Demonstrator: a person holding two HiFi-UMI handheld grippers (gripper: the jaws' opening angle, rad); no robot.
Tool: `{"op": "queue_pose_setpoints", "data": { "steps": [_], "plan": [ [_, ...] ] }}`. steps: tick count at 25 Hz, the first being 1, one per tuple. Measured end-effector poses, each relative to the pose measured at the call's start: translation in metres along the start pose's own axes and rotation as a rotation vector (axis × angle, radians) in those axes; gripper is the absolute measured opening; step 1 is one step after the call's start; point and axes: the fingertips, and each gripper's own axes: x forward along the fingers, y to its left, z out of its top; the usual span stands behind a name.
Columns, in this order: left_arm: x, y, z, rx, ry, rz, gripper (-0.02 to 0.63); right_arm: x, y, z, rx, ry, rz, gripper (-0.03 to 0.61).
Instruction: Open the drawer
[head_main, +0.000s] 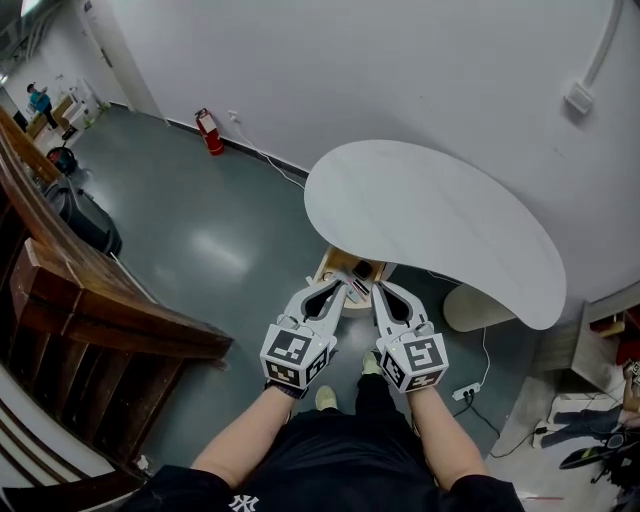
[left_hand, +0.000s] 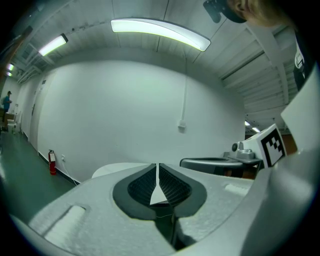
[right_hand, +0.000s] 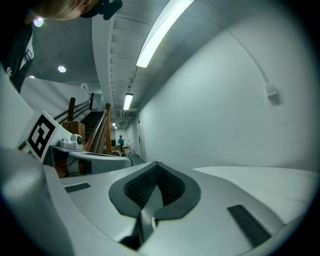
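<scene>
A white kidney-shaped tabletop (head_main: 430, 220) stands in front of me. Under its near edge a light wooden unit (head_main: 340, 268) shows, mostly hidden; no drawer front is visible. My left gripper (head_main: 340, 288) and right gripper (head_main: 380, 290) are held side by side at the table's near edge, above the wooden unit. In the left gripper view the left gripper (left_hand: 158, 167) is shut, pads together, with nothing between them. The right gripper (right_hand: 156, 164) is also shut and empty. Both point nearly level over the tabletop (left_hand: 117, 169) toward the white wall.
A dark wooden stair railing (head_main: 110, 310) runs along the left, with a black bag (head_main: 85, 220) beside it. A red fire extinguisher (head_main: 209, 131) stands by the wall. A power strip (head_main: 466, 392) and cable lie on the floor at right. A person (head_main: 40, 100) stands far off.
</scene>
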Motion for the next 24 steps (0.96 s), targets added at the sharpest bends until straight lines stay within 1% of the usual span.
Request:
{"op": "queue_pose_setpoints", "data": {
  "steps": [4, 13, 24],
  "plan": [
    [0.006, 0.003, 0.002, 0.008, -0.002, 0.006, 0.026, 0.004, -0.004, 0.0, -0.007, 0.006, -0.002, 0.012],
    [0.015, 0.007, -0.005, -0.002, 0.012, 0.017, 0.025, 0.008, -0.016, -0.001, -0.002, 0.011, -0.007, 0.012],
    [0.022, -0.005, -0.003, 0.001, 0.014, -0.004, 0.025, 0.002, -0.023, -0.004, 0.001, 0.02, -0.019, 0.012]
  ]
}}
